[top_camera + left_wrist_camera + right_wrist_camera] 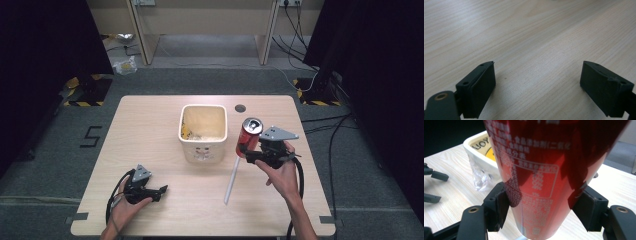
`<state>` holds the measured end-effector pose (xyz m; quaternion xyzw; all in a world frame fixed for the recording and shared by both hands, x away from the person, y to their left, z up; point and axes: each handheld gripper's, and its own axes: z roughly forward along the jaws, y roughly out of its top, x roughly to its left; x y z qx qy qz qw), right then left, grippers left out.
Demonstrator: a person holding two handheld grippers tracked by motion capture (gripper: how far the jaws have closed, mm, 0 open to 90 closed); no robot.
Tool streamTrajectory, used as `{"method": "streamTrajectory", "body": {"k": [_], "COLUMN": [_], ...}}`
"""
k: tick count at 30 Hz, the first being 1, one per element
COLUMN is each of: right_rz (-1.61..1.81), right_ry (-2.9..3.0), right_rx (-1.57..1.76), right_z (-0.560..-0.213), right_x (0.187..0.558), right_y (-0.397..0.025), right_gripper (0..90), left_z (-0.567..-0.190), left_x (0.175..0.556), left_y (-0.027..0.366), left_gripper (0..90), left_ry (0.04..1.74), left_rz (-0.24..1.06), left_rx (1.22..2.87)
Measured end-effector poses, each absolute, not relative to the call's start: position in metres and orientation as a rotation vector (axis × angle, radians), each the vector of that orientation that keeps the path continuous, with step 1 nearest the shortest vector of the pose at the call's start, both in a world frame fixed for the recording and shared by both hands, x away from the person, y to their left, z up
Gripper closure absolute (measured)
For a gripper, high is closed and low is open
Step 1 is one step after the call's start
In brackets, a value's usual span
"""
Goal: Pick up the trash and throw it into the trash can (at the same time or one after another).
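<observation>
Your right gripper [250, 152] is clamped on the red soda can [249, 134], held tilted just beside the cream waste bin [202, 150], so carry it over the rim and release, while your left gripper [161, 190] rests open on the worktop [150, 120].

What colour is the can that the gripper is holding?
The can is red with small white print, clearest in the right gripper view, clamped in the right gripper.
</observation>
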<state>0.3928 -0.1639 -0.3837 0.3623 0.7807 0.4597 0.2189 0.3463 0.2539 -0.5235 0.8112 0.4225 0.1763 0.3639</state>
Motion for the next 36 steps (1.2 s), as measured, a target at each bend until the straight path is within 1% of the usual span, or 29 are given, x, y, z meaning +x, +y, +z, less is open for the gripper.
{"method": "streamTrajectory", "body": {"k": [12, 20, 36], "right_rz": [1.302, 1.326, 1.361], "right_ry": [2.15, 2.175, 2.203], "right_rx": [1.002, 0.978, 0.933], "right_z": [-0.359, -0.338, -0.32], "right_x": [0.408, 0.419, 0.437], "right_y": [-0.158, -0.144, -0.114], "right_gripper": [33.8, 33.9, 33.9], "left_z": [-0.523, -0.523, -0.523], "left_x": [0.346, 0.346, 0.346], "left_y": [0.254, 0.254, 0.254], "left_gripper": [12.2, 12.2, 12.2], "left_ry": [1.087, 1.085, 1.087], "left_rz": [0.454, 0.454, 0.453], "left_rx": [2.087, 2.092, 2.087]}}
